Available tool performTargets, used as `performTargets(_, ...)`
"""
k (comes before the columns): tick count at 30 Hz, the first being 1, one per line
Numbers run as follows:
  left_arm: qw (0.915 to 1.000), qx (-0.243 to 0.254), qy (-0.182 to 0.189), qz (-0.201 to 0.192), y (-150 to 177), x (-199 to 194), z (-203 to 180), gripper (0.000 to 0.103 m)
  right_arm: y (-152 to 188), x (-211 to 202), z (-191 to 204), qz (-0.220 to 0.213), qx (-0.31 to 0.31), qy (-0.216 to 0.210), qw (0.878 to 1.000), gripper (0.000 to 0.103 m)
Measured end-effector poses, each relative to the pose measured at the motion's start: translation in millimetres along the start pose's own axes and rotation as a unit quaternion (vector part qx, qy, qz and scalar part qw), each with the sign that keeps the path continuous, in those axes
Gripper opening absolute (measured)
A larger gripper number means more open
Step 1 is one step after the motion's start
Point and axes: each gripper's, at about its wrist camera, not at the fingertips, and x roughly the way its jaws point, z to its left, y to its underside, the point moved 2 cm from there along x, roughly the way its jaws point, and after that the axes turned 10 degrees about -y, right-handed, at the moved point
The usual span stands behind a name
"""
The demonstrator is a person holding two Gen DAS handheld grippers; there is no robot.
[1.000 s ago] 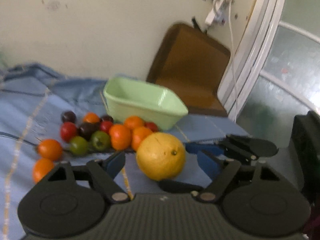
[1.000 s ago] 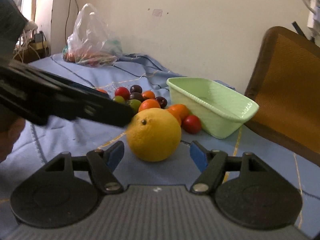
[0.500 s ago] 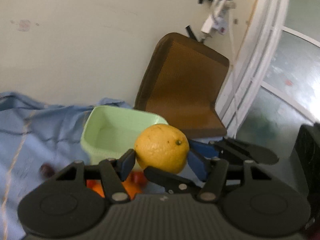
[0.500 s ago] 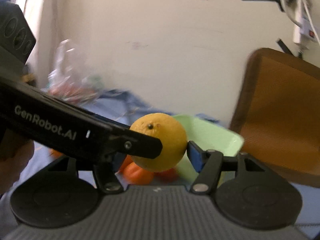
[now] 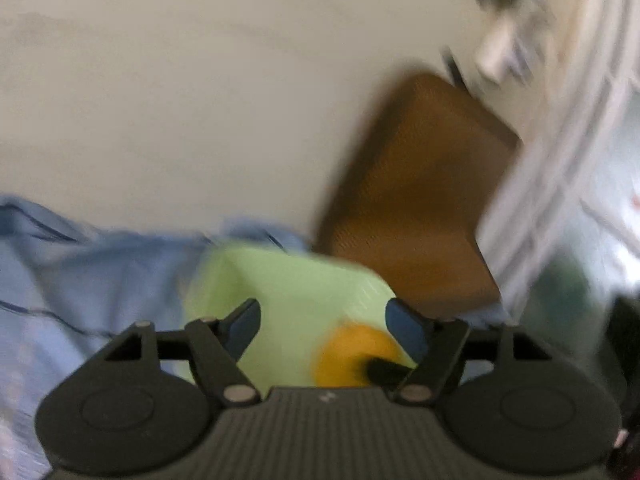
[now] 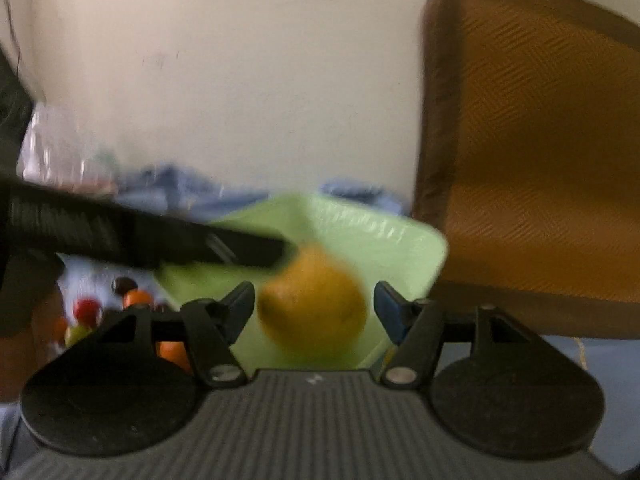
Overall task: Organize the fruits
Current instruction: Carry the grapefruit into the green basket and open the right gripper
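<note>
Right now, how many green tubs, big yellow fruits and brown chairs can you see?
Green plastic tub: 1
Large yellow citrus fruit: 1
Brown chair: 1
Total: 3

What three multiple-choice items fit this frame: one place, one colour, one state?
1. Where is the big yellow citrus fruit?
A. on the brown chair
B. against the inside of the plastic tub
C. among the small fruits

2. What colour is the tub?
A. blue
B. white
C. light green

3. How do the left tongs stand?
A. open
B. clamped on the fruit
C. shut with nothing between them

Key:
1 B: both views show the fruit framed by the tub's walls.
2 C: the tub is pale green in both views.
3 A: one of the pads stands well clear of the fruit, which lies low between them; the jaws have just been opening.
</note>
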Motion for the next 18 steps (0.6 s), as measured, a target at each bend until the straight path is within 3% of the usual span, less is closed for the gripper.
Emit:
performTargets(2, 0.998, -0.022, -0.058, 0.01, -9, 5, 21, 0.066, -2, -12, -15, -0.035, 0.04, 0.018, 0.998, 0.069)
performTargets(4, 0.9933, -0.031, -0.105, 0.038, -9, 19, 37, 0.052, 0, -16, -31, -0.049, 0.086, 0.044, 0.994, 0.068)
performTargets(8, 0.989, -0.028, -0.109, 0.096, 9, 43, 43, 0.023, 10, -9, -56, -0.02, 0.164, 0.049, 0.985, 0.066)
performTargets(10, 0.9882, -0.023, -0.098, 0.115, 21, 47, 40, 0.013, 16, -7, -59, -0.011, 0.194, 0.028, 0.981, 0.057)
performTargets(14, 0.9885, -0.014, -0.099, 0.114, 31, 39, 38, 0.008, 15, -4, -62, -0.007, 0.215, 0.002, 0.976, 0.025)
performTargets(18, 0.988, 0.002, -0.109, 0.109, 41, 26, 31, 0.014, 11, 11, -54, -0.003, 0.208, -0.001, 0.978, 0.024)
